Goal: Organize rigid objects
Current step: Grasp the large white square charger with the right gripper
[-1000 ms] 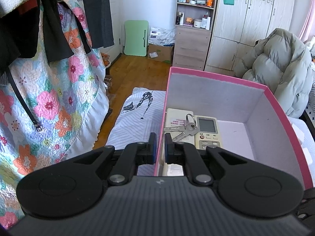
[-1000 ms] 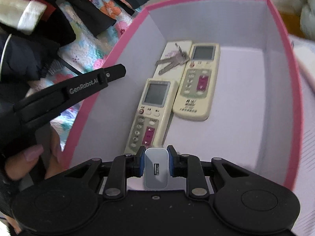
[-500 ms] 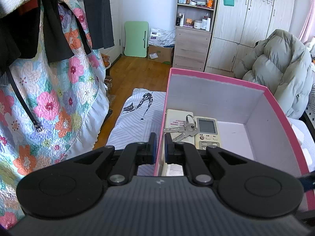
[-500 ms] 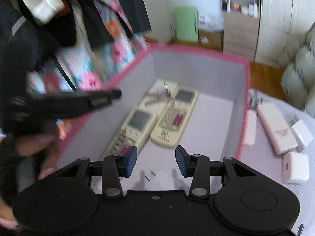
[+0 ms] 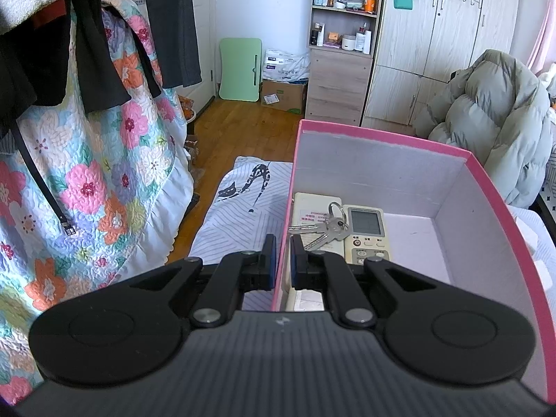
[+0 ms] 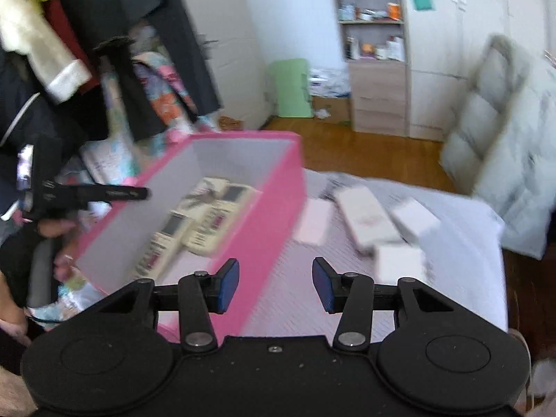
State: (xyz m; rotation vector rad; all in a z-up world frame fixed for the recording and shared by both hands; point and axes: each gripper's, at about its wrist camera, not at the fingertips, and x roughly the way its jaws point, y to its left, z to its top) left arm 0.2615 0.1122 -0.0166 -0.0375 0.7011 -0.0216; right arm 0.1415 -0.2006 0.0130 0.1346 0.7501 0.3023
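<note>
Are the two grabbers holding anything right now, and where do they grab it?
The left gripper holds the pink box by its left wall, jaws pinching the rim. The right gripper holds nothing; its jaws are wide apart.

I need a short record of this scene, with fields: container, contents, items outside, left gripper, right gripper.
container: pink box, open top
contents: remote controls, bunch of keys
items outside: white blocks on the bed, right of the box; blurred
left gripper: shut on the box's left wall
right gripper: open, empty, above the box's right wall
</note>
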